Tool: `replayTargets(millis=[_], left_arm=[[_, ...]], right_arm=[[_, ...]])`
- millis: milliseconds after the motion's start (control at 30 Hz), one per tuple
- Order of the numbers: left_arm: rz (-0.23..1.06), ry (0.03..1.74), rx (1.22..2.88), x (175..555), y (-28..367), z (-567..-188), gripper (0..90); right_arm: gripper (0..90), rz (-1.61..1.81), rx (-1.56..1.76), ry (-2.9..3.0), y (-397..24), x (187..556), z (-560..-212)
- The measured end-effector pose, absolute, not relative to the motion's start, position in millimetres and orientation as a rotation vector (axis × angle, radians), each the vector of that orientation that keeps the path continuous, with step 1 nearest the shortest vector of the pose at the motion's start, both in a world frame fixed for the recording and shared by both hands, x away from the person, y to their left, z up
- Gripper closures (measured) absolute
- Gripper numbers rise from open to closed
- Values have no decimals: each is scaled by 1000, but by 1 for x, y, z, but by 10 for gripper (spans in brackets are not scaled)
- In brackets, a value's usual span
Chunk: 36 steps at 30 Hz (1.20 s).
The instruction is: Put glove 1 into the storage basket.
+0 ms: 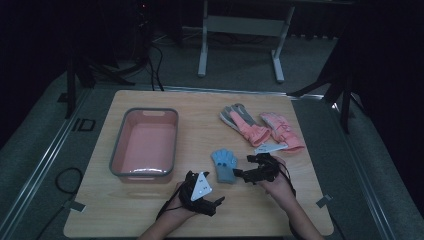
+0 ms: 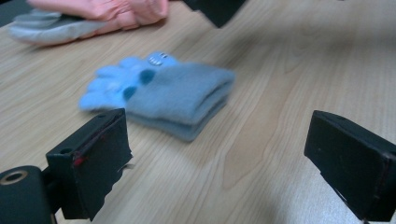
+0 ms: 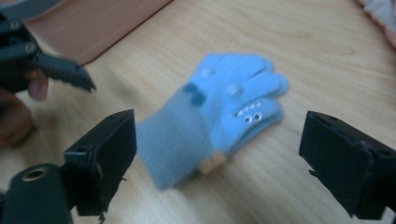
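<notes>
A pair of small blue gloves (image 1: 224, 164) lies stacked flat on the wooden table (image 1: 210, 220), cuffs toward the person. My left gripper (image 1: 218, 201) hovers at the gloves' near left, jaws open and empty; in the left gripper view the blue gloves (image 2: 163, 91) lie just beyond its open jaws (image 2: 219, 158). My right gripper (image 1: 241, 167) sits immediately right of the gloves, pointing left at them. In the right gripper view its jaws (image 3: 219, 154) stand wide apart on either side of the cuff of the blue gloves (image 3: 219, 112), not pressing it.
A pink tub with a grey rim (image 1: 145, 142) stands empty at the left. Pink-and-grey gloves (image 1: 245, 122) and a pink glove (image 1: 282, 131) lie at the back right, with a white tag (image 1: 270, 147) in front of them. The table's near edge is close below the hands.
</notes>
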<state>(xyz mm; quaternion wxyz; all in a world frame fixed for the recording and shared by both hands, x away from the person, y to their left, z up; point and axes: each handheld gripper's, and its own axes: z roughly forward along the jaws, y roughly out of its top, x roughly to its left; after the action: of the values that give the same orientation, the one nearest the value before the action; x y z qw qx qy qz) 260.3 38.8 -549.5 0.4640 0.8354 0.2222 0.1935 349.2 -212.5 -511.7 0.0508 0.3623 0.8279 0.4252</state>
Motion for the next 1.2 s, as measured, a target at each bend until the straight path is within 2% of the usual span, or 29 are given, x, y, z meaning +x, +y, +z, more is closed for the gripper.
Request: replayTargets(millis=[67,200,400,667,767,1033,1200], left_arm=[[478,524,2057,264,37,-549,112],[458,493,2091,273,32,-549,147],[518,397,2176,283,22,-549,158],[544,302,2221,288,18,-551,324],[557,283,2216,290,15,-551,353],[590,237,2282,301,8,-557,354],[618,201,2297,299,9,-560,431]], right_arm=[[120,1293,1096,2519,-209,353,-511],[321,1269,1086,2522,-203,365,-511],[398,1244,1118,2505,-188,385,-513],[383,1217,1221,2515,-180,395,-528],[366,1211,1245,2503,-177,398,-531],[314,1151,1281,2509,-168,401,-542],[300,1126,1263,2529,-164,398,-548]])
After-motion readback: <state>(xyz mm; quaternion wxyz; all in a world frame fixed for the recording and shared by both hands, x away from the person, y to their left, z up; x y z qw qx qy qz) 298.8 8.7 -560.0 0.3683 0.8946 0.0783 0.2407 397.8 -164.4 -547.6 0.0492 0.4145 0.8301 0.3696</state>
